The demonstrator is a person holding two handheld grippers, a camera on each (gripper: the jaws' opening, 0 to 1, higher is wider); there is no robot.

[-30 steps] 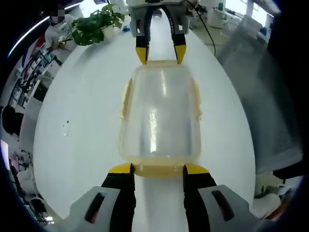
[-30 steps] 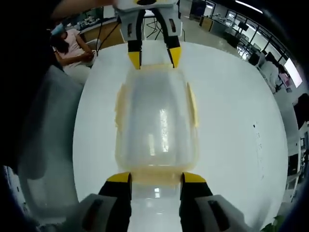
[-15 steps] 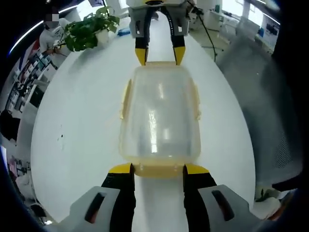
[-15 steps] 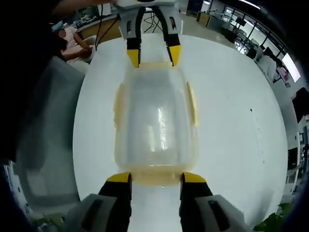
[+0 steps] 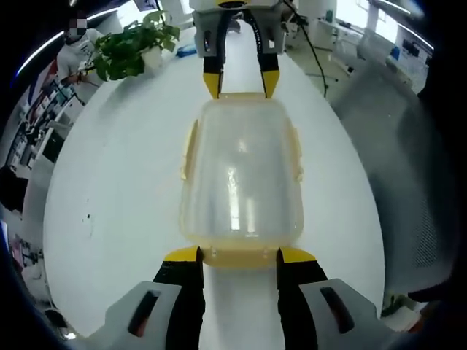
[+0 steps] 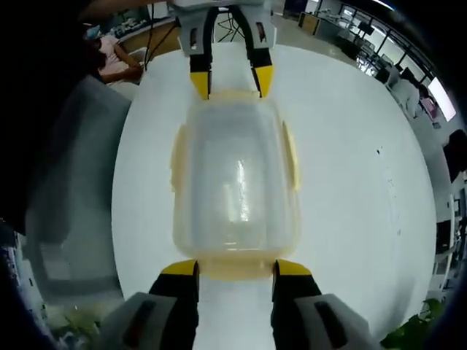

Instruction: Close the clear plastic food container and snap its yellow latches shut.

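Sitting lengthwise at the centre of the frame on a white round surface (image 5: 109, 189), the clear container (image 5: 242, 175) has its lid on and yellow latches (image 5: 191, 149) along its edges. A potted plant (image 5: 131, 44) stands at the upper left of the left gripper view, and a grey chair (image 5: 408, 168) fills the right side. In the right gripper view that chair (image 6: 66, 189) lies at the left, with a seated person (image 6: 117, 62) at the upper left.

The left gripper (image 5: 238, 255) rises from the bottom, its yellow-tipped fingers (image 5: 182, 255) apart, straddling the near end latch. The right gripper (image 5: 241, 80) meets the far end from the top, fingers spread alike. In the right gripper view the roles swap: the right gripper (image 6: 235, 267) is below, the left gripper (image 6: 228, 79) above.
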